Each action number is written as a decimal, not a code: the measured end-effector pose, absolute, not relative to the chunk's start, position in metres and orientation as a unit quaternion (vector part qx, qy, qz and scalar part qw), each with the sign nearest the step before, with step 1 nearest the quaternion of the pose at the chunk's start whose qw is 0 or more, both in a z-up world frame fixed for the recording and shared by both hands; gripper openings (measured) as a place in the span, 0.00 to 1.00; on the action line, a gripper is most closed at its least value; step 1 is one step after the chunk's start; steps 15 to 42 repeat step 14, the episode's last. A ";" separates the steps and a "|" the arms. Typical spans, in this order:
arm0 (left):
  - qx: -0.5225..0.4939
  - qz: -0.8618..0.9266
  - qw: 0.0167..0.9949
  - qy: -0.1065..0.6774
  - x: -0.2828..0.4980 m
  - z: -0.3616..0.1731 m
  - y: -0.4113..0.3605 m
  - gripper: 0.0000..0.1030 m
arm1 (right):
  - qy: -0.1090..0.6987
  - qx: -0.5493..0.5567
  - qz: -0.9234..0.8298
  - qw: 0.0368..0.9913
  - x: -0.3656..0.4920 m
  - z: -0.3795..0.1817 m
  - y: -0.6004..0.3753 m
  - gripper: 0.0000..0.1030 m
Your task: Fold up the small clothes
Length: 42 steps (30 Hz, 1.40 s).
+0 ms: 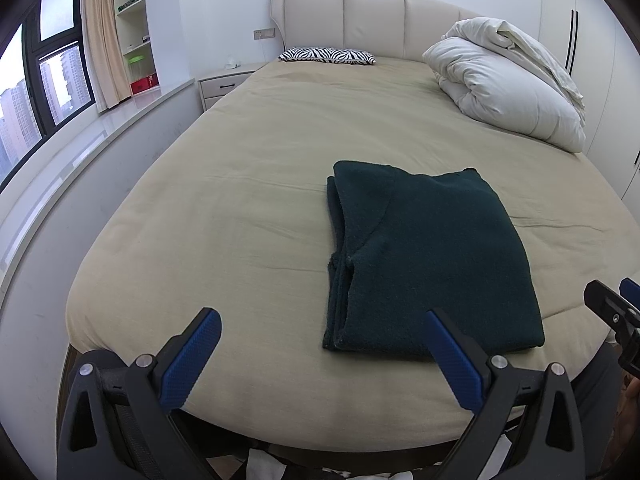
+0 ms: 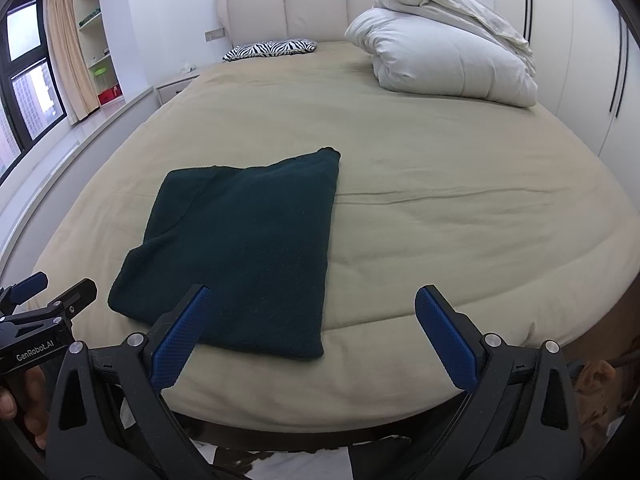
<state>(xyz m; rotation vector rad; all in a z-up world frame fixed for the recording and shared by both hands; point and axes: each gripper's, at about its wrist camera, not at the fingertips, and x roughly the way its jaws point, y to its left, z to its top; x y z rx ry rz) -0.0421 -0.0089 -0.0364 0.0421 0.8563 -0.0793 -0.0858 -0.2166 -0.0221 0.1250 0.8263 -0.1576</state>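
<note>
A dark green fleece garment lies folded into a flat rectangle on the beige bed, near its foot edge. In the right wrist view the same garment sits left of centre on the bed. My left gripper is open, held back from the foot of the bed, its right fingertip in front of the garment's near edge. My right gripper is also open with nothing between its blue pads, just off the garment's near right corner. Each gripper shows at the edge of the other's view.
A bundled white duvet is piled at the far right of the bed and a zebra-print pillow lies by the headboard. A nightstand, a windowsill and shelves run along the left; wardrobe doors stand on the right.
</note>
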 end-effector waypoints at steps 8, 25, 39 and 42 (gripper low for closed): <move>0.025 -0.040 0.907 0.418 -0.042 -0.039 -0.012 1.00 | 0.400 0.062 -0.074 0.911 -0.085 -0.022 -0.219 1.00; 0.026 -0.041 0.909 0.415 -0.044 -0.039 -0.013 1.00 | 0.403 0.064 -0.071 0.910 -0.085 -0.022 -0.220 1.00; 0.026 -0.041 0.909 0.415 -0.044 -0.039 -0.013 1.00 | 0.403 0.064 -0.071 0.910 -0.085 -0.022 -0.220 1.00; 0.026 -0.041 0.909 0.415 -0.044 -0.039 -0.013 1.00 | 0.403 0.064 -0.071 0.910 -0.085 -0.022 -0.220 1.00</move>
